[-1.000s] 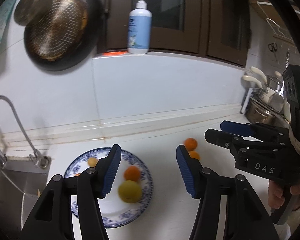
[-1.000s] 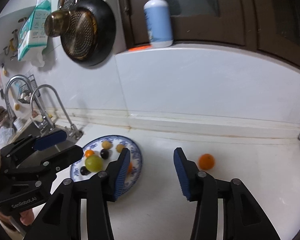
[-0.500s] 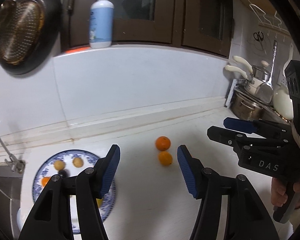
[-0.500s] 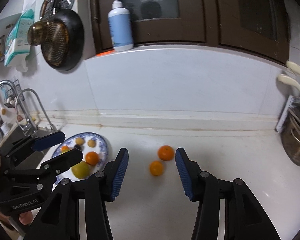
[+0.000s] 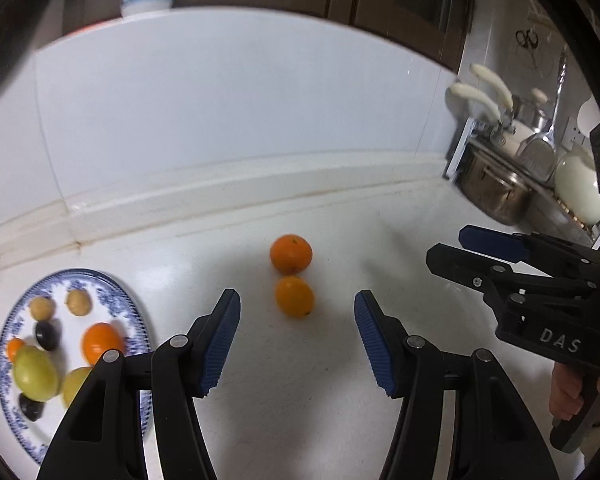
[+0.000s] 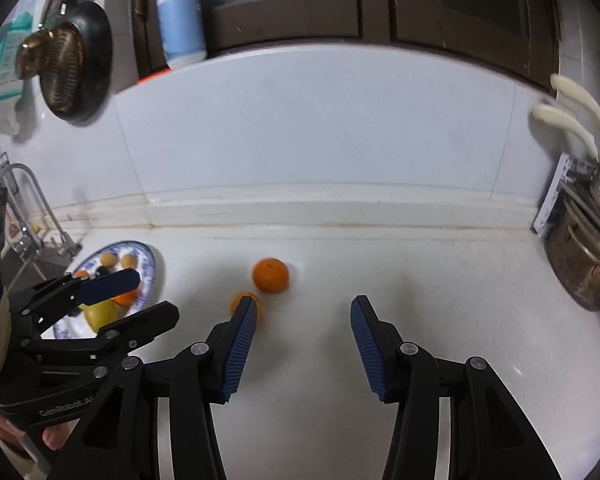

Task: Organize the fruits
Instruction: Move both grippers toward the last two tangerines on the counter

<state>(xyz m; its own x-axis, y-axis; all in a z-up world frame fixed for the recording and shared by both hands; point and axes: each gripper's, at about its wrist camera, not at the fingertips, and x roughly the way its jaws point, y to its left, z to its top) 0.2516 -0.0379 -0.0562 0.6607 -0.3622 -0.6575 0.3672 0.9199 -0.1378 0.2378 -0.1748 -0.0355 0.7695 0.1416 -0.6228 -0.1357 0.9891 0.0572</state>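
Oranges (image 5: 291, 258) lie ahead of released left gripper (image 5: 296, 344); "DAS"-marked right gripper (image 6: 303, 350) released.

Two oranges (image 5: 291, 259) lie loose on the bench (image 5: 340, 380); one blue-patterned plate (image 5: 136, 320) carries roughly eight small fruits; two grippers (image 5: 296, 340) hover.

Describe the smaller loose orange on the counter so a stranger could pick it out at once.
Start at the blue-patterned plate of fruit on the white counter. To its right, off the plate, lie two oranges. The one wanted lies nearer the camera: smaller, smoother and more oval than the rounder orange behind it.
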